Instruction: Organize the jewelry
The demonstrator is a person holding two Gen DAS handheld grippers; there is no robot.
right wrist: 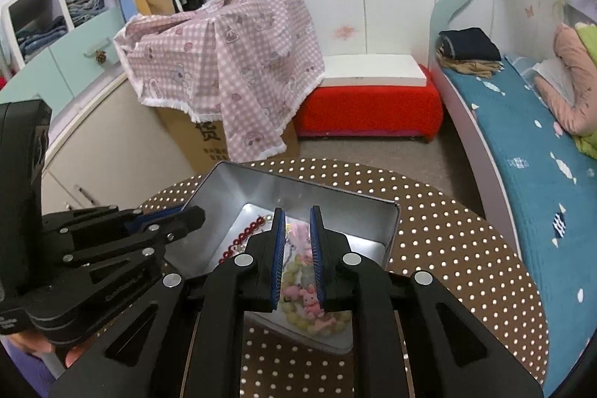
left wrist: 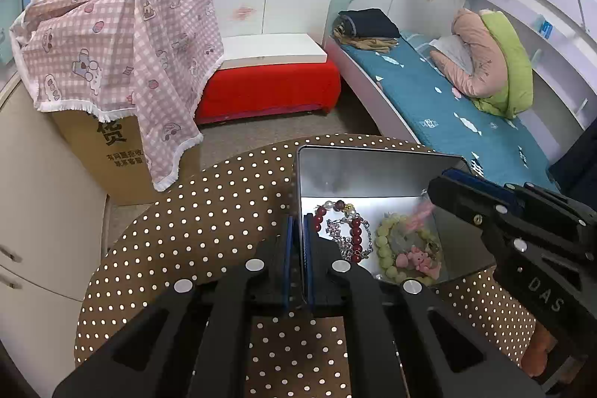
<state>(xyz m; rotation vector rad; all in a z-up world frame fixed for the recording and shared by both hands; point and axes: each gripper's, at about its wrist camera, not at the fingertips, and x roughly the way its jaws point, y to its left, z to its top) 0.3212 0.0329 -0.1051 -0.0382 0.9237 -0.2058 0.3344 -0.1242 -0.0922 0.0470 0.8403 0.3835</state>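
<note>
Here your left gripper (left wrist: 298, 230) pinches the left wall of the metal tin (left wrist: 373, 174) at lower centre to steady it, while your right gripper (right wrist: 298, 241), its jaws slightly parted around nothing, hovers above the green bead bracelet (right wrist: 317, 323) inside.

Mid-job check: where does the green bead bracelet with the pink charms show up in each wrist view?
Left wrist view: green bead bracelet lies right of centre, in the metal tin's near right part, beside the red bead bracelet.
Right wrist view: green bead bracelet sits low centre, seen between the right gripper's jaws.
Shared landmark: the tin on the polka-dot table.
</note>
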